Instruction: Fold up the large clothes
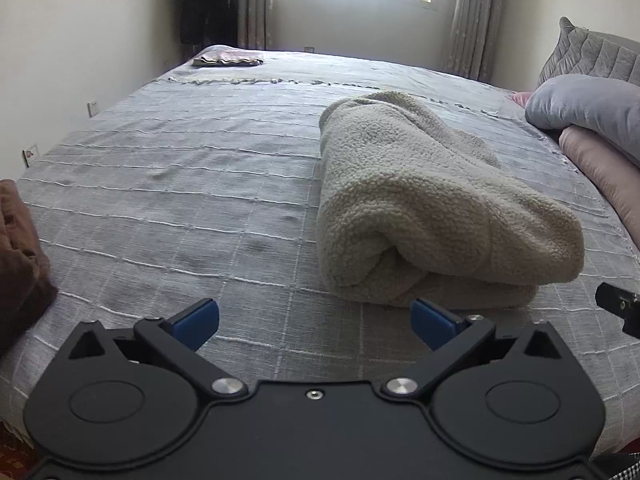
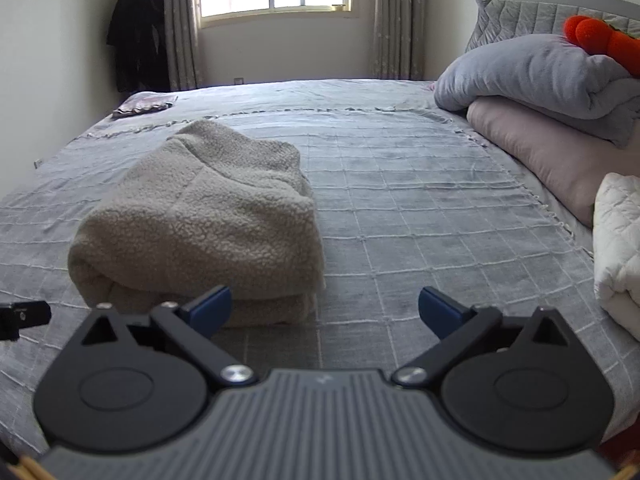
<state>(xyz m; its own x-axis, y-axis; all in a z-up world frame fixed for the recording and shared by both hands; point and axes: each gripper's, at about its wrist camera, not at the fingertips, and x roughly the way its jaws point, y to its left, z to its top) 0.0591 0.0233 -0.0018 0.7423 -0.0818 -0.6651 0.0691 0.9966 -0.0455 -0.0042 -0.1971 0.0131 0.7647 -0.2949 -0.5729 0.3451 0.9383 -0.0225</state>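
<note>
On the bedspread [image 1: 180, 200], the folded fleece garment [image 1: 432, 208] is lying released; left gripper [image 1: 314, 322] and right gripper [image 2: 325, 312] are being held spread, empty. Bulky layers are likely springing loose, unpressed.

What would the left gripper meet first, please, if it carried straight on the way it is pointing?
Probably the bedspread. The open left gripper points down at bare cover just left of the folded fleece, whose near edge sits by its right finger. Depth is hard to judge.

A brown cloth bundle [image 1: 22, 256] and a white quilted pad [image 2: 620, 248] are cut off by the edges; the orange plush toy [image 2: 600, 38] too.
</note>
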